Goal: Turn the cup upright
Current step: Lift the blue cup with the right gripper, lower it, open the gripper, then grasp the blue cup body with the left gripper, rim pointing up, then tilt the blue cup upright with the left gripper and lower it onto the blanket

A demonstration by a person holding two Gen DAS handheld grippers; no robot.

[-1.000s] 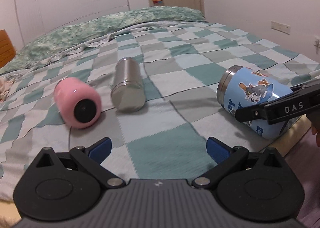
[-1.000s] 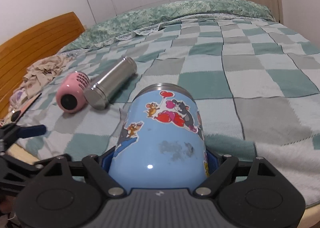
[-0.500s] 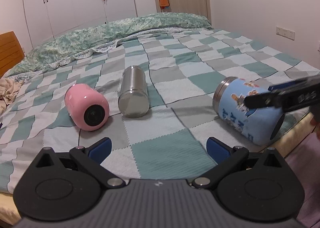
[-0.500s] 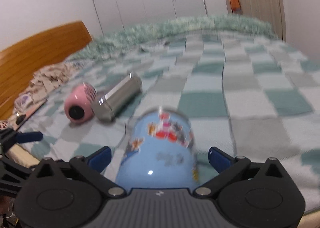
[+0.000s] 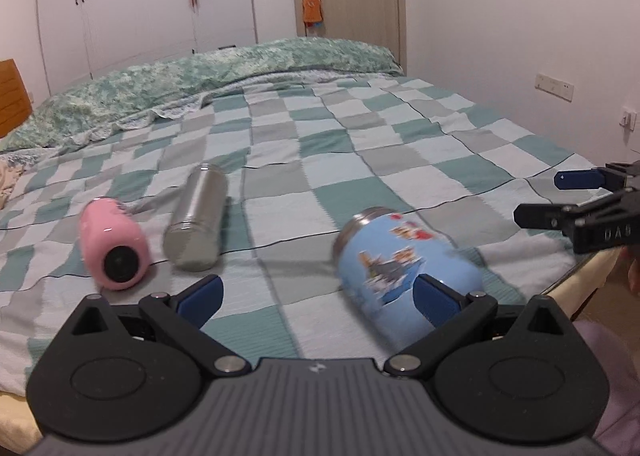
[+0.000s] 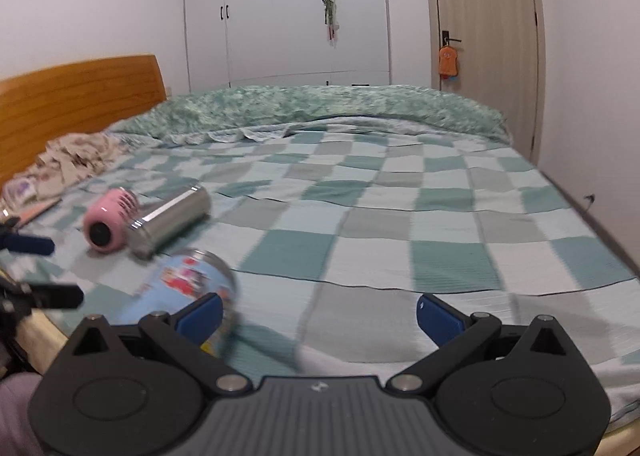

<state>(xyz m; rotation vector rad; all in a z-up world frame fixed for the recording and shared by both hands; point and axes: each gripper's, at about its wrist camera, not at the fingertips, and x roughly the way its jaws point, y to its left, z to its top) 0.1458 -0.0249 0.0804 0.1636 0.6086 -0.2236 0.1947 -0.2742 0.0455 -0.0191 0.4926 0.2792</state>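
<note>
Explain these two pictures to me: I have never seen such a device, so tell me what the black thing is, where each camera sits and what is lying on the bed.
No robot here: a person carries a hand-held gripper in each hand, with a camera looking along its two blue-tipped fingers. One picture is from the left hand-held gripper, the other from the right hand-held gripper. Both are open and hold nothing. On the checked bedspread three containers lie on their sides: a blue cartoon cup, a steel flask and a pink cup.
</note>
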